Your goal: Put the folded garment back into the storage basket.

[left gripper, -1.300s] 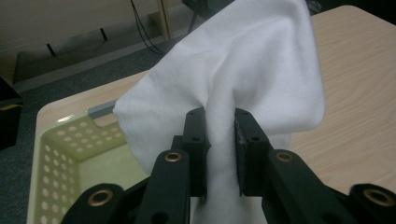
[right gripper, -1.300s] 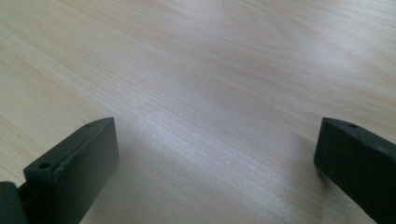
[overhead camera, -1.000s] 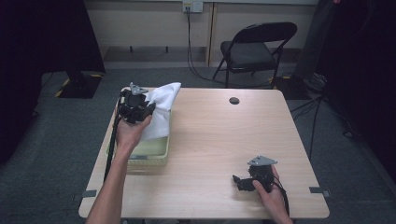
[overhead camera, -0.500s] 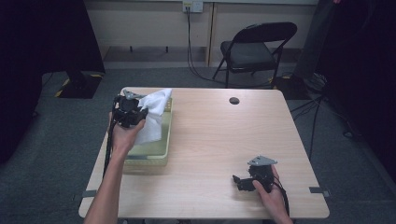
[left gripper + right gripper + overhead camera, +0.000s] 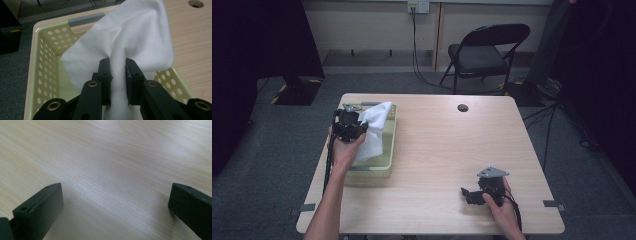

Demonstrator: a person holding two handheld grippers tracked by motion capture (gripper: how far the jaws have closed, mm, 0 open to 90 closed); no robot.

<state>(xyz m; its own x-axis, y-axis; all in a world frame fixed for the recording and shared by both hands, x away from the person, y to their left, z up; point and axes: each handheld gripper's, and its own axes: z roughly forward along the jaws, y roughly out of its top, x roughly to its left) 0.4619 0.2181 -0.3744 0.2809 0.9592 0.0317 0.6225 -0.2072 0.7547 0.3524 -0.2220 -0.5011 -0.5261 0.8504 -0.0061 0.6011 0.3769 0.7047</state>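
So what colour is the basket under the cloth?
Pale yellow-green basket with perforated walls, clearest in the left gripper view.

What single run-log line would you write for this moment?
left gripper: shut on white cloth | cloth: over green basket | right gripper: open, empty, over table

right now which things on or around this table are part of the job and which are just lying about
In the job:
- white cloth, pinched in the left tool
- pale green perforated plastic basket, under the cloth

Lying about:
- right tool, open, low over the bare light wooden table
- black folding chair behind the table
- round cable hole in the tabletop
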